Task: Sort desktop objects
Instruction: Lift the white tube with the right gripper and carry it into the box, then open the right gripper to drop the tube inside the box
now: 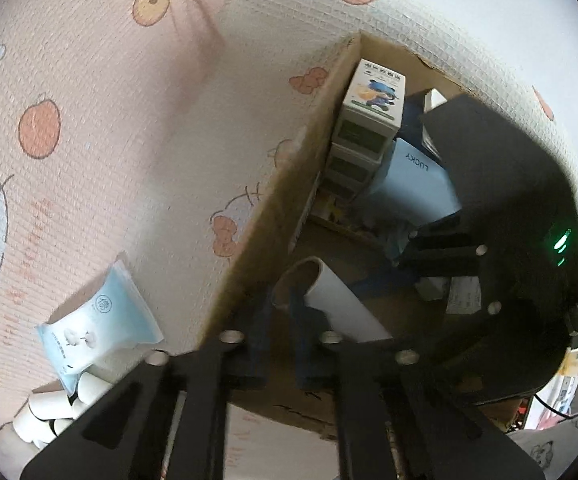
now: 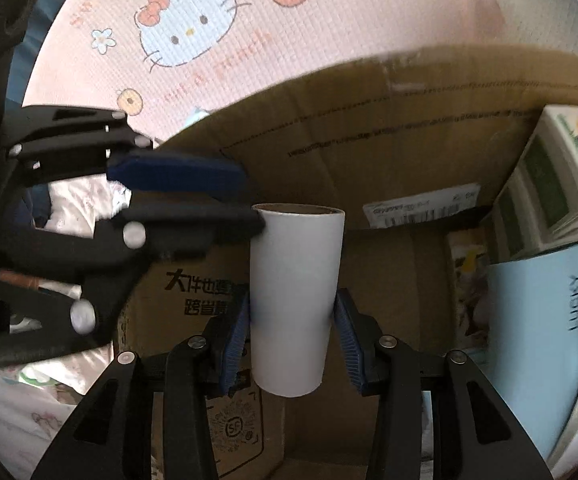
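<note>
A white cardboard tube (image 2: pixel 295 300) stands upright between my right gripper's (image 2: pixel 294 344) blue pads, over the open cardboard box (image 2: pixel 369 128). The pads sit at its sides with a slight gap showing on the right. My left gripper (image 1: pixel 279 312) reaches in from the left and is shut on the tube's (image 1: pixel 341 308) top rim, one finger inside and one outside. In the right wrist view the left gripper (image 2: pixel 249 204) pinches the rim at upper left. The right gripper's black body (image 1: pixel 509 240) shows in the left wrist view.
The box holds a stack of white cartoon cartons (image 1: pixel 369 120) and a light blue "LUCKY" box (image 1: pixel 413 188). On the pink cartoon mat (image 1: pixel 89 140) lie a tissue pack (image 1: pixel 97 328) and several more white tubes (image 1: pixel 49 408).
</note>
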